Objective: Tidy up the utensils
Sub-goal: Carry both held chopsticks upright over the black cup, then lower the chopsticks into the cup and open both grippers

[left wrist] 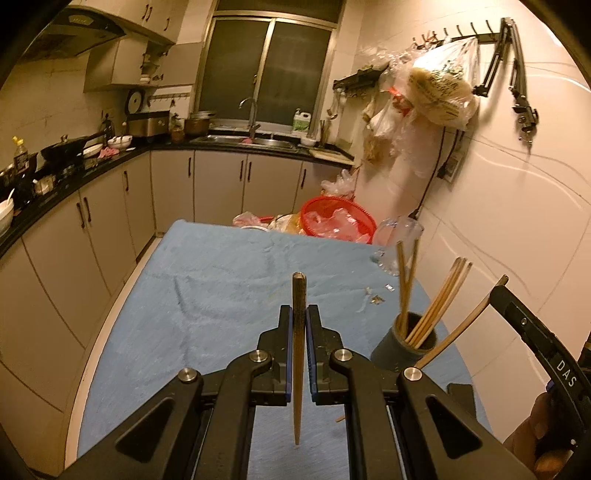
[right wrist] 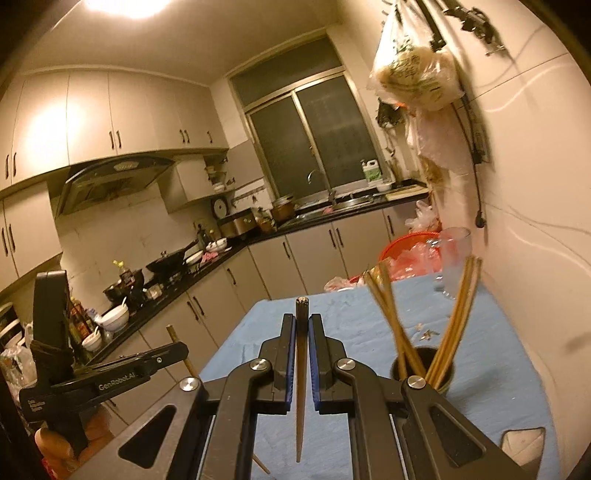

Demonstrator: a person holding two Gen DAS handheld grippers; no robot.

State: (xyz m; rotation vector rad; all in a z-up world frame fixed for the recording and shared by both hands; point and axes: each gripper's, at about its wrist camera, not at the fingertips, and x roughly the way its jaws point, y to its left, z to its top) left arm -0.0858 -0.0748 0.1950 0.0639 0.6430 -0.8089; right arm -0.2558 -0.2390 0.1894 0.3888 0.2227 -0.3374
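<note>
Kitchen w/ blue-clothed surface (left wrist: 221, 295); dark cup (left wrist: 402, 347) of chopsticks (left wrist: 439, 302) sits near its right edge. Left tool (left wrist: 298, 332) clamps one chopstick (left wrist: 297, 295) upright, right tool (right wrist: 302, 339) grips another chopstick (right wrist: 301, 354), both above surface.

A narrow kitchen glows under a bright ceiling lamp (right wrist: 125, 5). Pale flat-fronted base cabinets (left wrist: 110, 214) with dark bar handles run beneath a black L-shaped worktop (left wrist: 92, 173), which turns the corner to a steel sink (left wrist: 255, 140) below a dark two-pane sliding window (left wrist: 266, 70). Matching wall cupboards (right wrist: 92, 114) hang above a slanted black extractor hood (right wrist: 114, 177). The right wall is glossy white veined tile (left wrist: 517, 192) carrying a black hook rail (left wrist: 458, 37). A table covered with a blue cloth (left wrist: 229, 288) stands against that wall.
</note>
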